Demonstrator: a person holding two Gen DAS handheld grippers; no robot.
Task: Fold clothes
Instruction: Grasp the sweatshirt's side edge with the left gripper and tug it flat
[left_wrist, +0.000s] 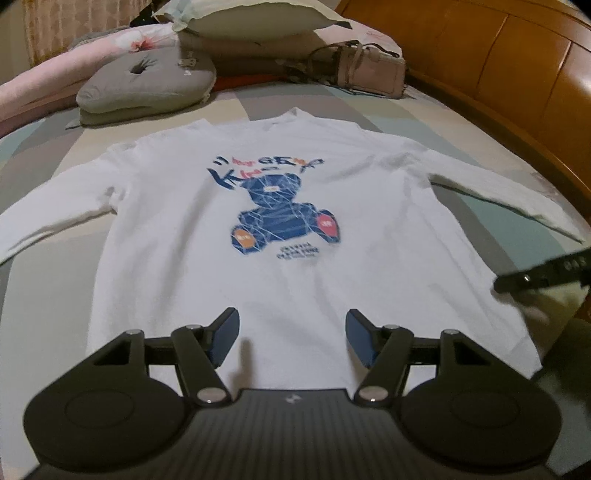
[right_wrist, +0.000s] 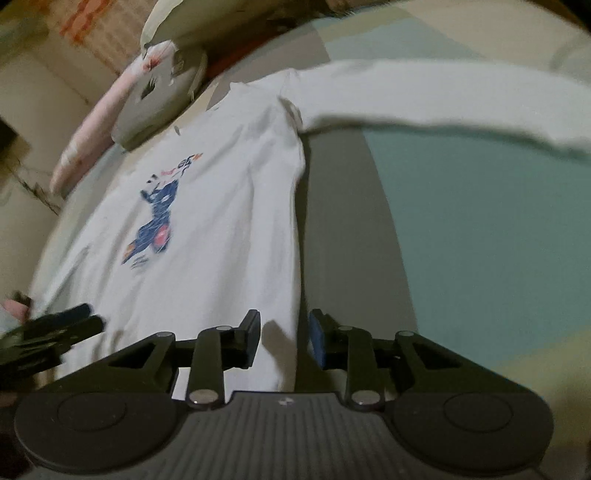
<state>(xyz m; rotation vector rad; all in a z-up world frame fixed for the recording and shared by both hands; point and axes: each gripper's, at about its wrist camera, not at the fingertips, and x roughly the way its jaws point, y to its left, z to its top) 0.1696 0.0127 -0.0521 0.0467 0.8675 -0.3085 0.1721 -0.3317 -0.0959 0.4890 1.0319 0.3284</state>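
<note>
The bed (left_wrist: 436, 122), in pale colour-block sheets, carries the shirt (left_wrist: 184, 258): a white long-sleeved top spread flat, print side up, collar toward the pillows (left_wrist: 147, 85) and bag (left_wrist: 373, 74), both sleeves stretched out sideways. It looks light, soft and limp; it will likely sag and drag wherever it is not supported, and the thin cloth may slip from a shallow pinch. Good holds are probably the hem corners, the shoulder seams and the cuffs, pinching through both layers.

The left hand-held gripper (left_wrist: 291, 339) hovers over the hem middle, jaws wide, empty. The right hand-held gripper (right_wrist: 284, 338) straddles the shirt's side edge near the hem, jaws parted more narrowly, gripping nothing yet.
</note>
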